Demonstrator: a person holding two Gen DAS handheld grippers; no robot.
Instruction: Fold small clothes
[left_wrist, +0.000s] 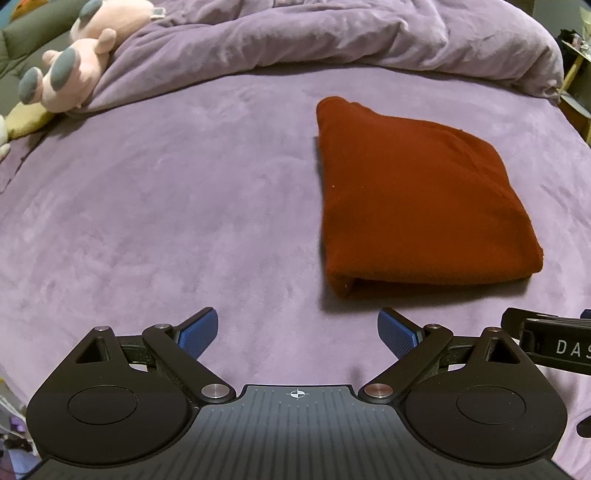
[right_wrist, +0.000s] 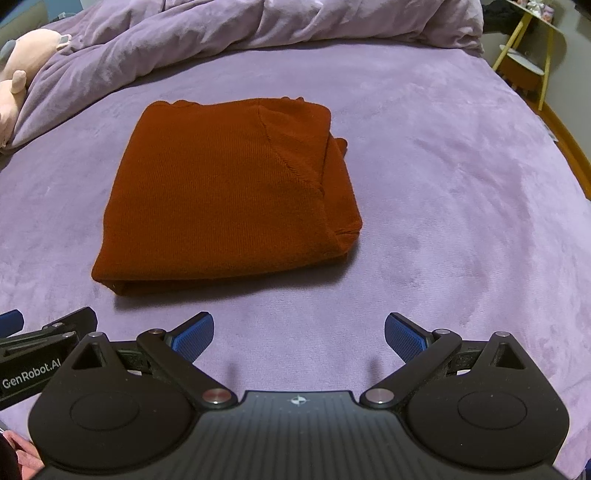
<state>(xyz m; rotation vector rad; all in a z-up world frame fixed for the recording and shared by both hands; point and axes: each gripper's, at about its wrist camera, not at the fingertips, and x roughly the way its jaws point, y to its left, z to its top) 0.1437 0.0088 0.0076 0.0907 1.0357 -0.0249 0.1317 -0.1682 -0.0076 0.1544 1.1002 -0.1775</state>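
Knitwear first: a rust-red sweater (right_wrist: 225, 192), folded into a thick rectangle, lies flat on the purple bedsheet (right_wrist: 443, 166), ahead of both claws and touching neither. The left gripper (left_wrist: 297, 334) hangs released, blue pads (left_wrist: 195, 332) spread wide, with the sweater (left_wrist: 417, 195) ahead and to its right. The right gripper (right_wrist: 299, 338) is likewise released, the sweater ahead and slightly to its left. Beyond the sweater a rumpled purple duvet (left_wrist: 332, 37) is heaped; a pink plush toy (left_wrist: 81, 55) sits far left of the left claw.
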